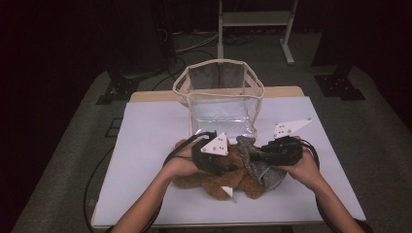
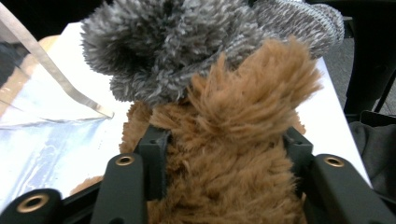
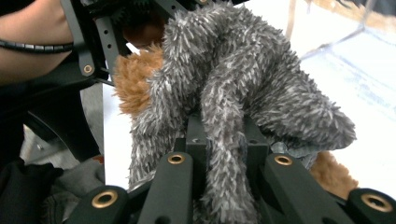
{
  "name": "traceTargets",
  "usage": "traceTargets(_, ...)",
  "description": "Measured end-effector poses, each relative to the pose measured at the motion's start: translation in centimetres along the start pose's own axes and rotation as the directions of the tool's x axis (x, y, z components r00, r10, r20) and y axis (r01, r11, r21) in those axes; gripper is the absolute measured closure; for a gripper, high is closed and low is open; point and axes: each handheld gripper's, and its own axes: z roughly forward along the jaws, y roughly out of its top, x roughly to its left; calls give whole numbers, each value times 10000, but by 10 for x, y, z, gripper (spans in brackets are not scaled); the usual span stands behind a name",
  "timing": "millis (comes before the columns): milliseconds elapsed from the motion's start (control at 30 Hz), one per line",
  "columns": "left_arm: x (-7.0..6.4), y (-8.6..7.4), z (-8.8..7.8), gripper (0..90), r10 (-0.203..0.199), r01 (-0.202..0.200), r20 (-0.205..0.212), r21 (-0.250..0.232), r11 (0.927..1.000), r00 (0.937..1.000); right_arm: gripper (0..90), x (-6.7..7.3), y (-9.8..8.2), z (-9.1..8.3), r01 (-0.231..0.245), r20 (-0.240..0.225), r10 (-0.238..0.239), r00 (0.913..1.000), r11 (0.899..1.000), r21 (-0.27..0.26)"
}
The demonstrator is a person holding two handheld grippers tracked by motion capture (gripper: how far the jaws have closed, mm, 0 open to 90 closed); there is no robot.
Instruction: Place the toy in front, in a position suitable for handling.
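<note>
A brown plush toy (image 1: 214, 182) lies on the white table cover (image 1: 145, 145), just in front of a clear plastic bag. A grey fuzzy knit garment (image 1: 266, 174) sits on its right side. My left gripper (image 1: 233, 167) comes in from the left, shut on the toy's brown fur (image 2: 243, 107), which bulges between its jaws. From the right, my right gripper (image 1: 255, 155) is shut on a fold of the grey garment (image 3: 233, 93). The left gripper's black frame (image 3: 93, 51) and the hand holding it sit close behind that fold.
The clear bag (image 1: 221, 97), trimmed in cream, stands open at the table's far middle. A small white tag (image 1: 228, 192) sticks out under the toy. A white metal stand (image 1: 255, 19) and cables are on the floor beyond the table.
</note>
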Motion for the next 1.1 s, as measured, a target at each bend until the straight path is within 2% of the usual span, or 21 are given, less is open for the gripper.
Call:
traceTargets(100,2,1,0,398,-15,15,34,-14,10000,10000,776,-8,-8,-2,-391,-74,390,9992,9990,-231)
traceTargets(333,-1,0,-6,188,-11,9,72,267,9996,10000,774,-15,-19,-5,-667,126,670,9977,9974,-266)
traceTargets(433,-7,-2,-9,153,107,-108,25,376,9992,9999,773,-14,-24,-5,-694,121,697,9975,9973,-240)
traceTargets(567,-10,-3,-6,105,507,-494,-156,744,9960,9986,773,-13,-26,-3,-670,74,672,9977,9975,-216)
traceTargets(700,-8,-6,0,69,383,-368,-197,727,9967,9991,773,-13,-26,0,-700,-6,700,9975,9974,-184)
traceTargets(767,-7,-7,6,37,396,-376,-211,901,9952,9990,773,-14,-26,2,-695,-77,694,9976,9975,-133)
traceTargets(900,-10,-6,18,0,676,-646,-152,1478,9869,9976,774,-14,-28,10,-737,-137,738,9972,9972,98)
traceTargets(967,-13,-3,23,0,926,-874,-219,1720,9812,9955,775,-14,-28,13,-772,-242,773,9967,9970,72)
traceTargets(1033,-16,0,23,107,1228,-1140,-373,1842,9762,9917,776,-14,-28,14,-761,-257,762,9968,9971,52)
traceTargets(1067,-17,2,22,208,1303,-1201,-455,1814,9761,9904,778,-13,-28,13,-755,-192,756,9970,9971,94)
traceTargets(1100,-17,4,19,261,1350,-1243,-558,1636,9787,9893,778,-13,-28,12,-732,-135,734,9972,9973,94)
